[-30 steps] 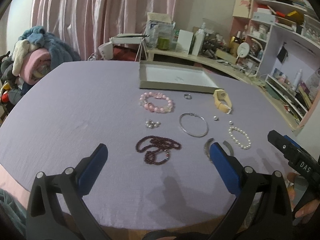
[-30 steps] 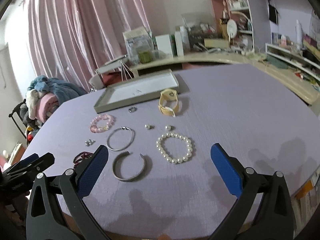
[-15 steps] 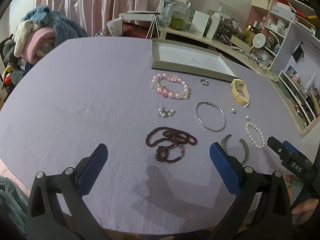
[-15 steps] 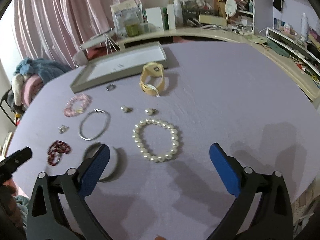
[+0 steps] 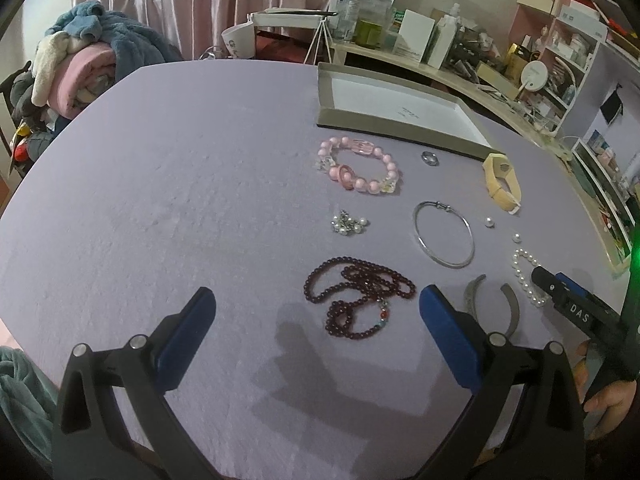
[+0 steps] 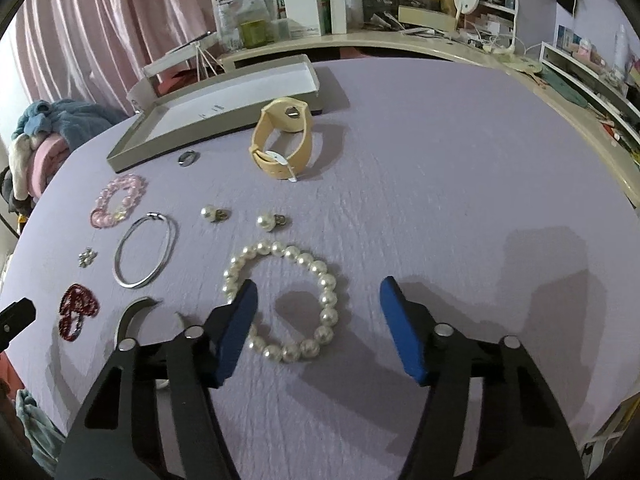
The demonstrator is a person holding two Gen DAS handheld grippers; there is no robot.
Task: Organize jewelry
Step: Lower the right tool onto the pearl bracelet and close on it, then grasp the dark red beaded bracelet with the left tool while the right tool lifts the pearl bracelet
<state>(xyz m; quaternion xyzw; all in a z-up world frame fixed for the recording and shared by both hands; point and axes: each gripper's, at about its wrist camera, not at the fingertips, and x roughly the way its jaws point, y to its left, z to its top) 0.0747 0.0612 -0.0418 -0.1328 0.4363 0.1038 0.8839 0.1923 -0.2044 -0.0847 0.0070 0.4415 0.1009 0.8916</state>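
In the left wrist view, the left gripper [image 5: 316,312] stood wide and empty, the dark red bead necklace [image 5: 358,292] at lower centre. In the right wrist view, the right gripper [image 6: 318,300] was closing above the pearl bracelet [image 6: 286,300], pads not touching it.

Light is dim and even, indoor, coming from above and behind the cameras. It throws soft, doubled grey shadows of the gripper arms forward onto the lilac tablecloth [image 6: 440,184], and the yellow watch strap [image 6: 282,142] casts a short shadow to its right. Both fisheye views bend hard toward black corner vignettes. The centre is fairly sharp; shelves and the pink curtain [image 5: 180,4] look soft. A green glare streak marks the left view's right edge.
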